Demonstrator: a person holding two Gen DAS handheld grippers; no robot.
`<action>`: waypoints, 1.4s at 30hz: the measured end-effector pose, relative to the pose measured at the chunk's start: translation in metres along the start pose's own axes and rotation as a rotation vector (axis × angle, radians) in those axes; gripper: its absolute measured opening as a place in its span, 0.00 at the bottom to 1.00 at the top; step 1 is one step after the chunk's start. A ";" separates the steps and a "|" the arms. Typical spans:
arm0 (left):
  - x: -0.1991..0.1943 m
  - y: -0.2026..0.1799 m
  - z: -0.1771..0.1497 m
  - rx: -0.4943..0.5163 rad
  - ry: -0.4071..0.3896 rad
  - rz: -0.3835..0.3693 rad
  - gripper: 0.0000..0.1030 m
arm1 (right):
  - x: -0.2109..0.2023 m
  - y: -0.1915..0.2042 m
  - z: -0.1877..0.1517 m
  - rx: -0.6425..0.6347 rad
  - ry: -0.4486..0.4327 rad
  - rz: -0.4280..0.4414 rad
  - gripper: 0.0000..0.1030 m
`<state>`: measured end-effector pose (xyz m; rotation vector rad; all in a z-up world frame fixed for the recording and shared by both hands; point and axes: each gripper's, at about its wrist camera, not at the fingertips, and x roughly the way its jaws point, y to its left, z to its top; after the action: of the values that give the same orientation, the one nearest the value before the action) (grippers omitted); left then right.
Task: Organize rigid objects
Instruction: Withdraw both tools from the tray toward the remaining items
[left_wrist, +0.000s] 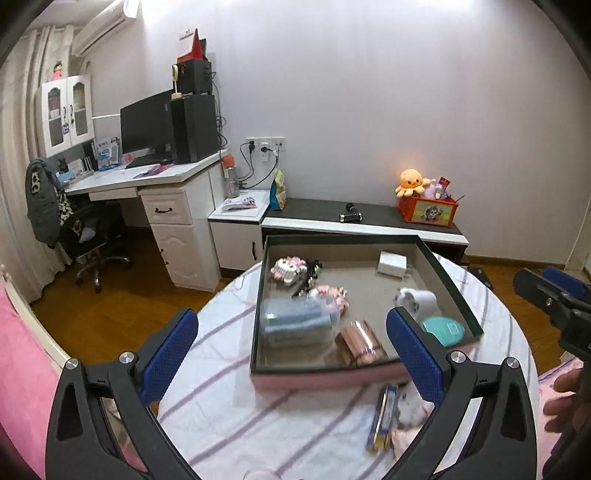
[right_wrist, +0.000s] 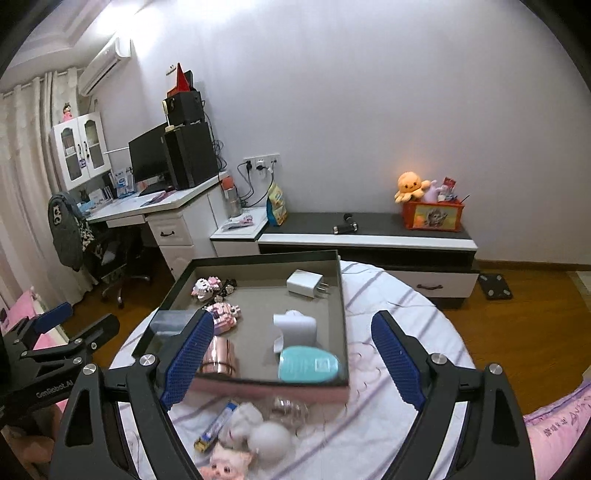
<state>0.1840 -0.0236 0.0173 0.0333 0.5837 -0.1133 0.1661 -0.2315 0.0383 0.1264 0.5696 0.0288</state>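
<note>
A dark square tray (left_wrist: 258, 295) (right_wrist: 341, 295) sits on a round table with a striped cloth (left_wrist: 229, 398) (right_wrist: 388, 369). It holds a white charger (left_wrist: 391, 263) (right_wrist: 306, 283), block figures (left_wrist: 289, 268) (right_wrist: 207, 287), a white cup-like thing (left_wrist: 419, 299) (right_wrist: 295, 326), a teal disc (left_wrist: 443, 330) (right_wrist: 308, 363), a rose-gold box (left_wrist: 360, 341) (right_wrist: 218, 356) and a clear case (left_wrist: 297, 325). In front of the tray lie a blue-yellow stick (left_wrist: 382, 417) (right_wrist: 216, 428), white and pink small toys (right_wrist: 255, 432) and a clear object (right_wrist: 290, 408). My left gripper (left_wrist: 291, 362) and right gripper (right_wrist: 291, 365) are open and empty above the near tray edge.
The right gripper shows at the right edge of the left wrist view (left_wrist: 554, 299); the left gripper shows at the left of the right wrist view (right_wrist: 62, 339). Behind stand a low cabinet (left_wrist: 362, 221) with an orange toy box (left_wrist: 428, 212), a desk (left_wrist: 147, 177) and a chair (left_wrist: 74, 229). Pink bedding (right_wrist: 561, 432) flanks the table.
</note>
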 end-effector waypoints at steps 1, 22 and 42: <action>-0.004 0.001 -0.005 -0.002 0.006 -0.004 1.00 | -0.004 0.001 -0.003 0.000 0.000 -0.002 1.00; -0.051 -0.004 -0.052 -0.017 0.034 0.014 1.00 | -0.049 0.004 -0.047 -0.014 0.011 0.031 1.00; -0.050 -0.011 -0.070 0.000 0.076 0.015 1.00 | -0.039 -0.011 -0.065 -0.014 0.087 -0.006 1.00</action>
<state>0.1033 -0.0255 -0.0138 0.0420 0.6591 -0.0977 0.0981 -0.2375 0.0033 0.1101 0.6563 0.0324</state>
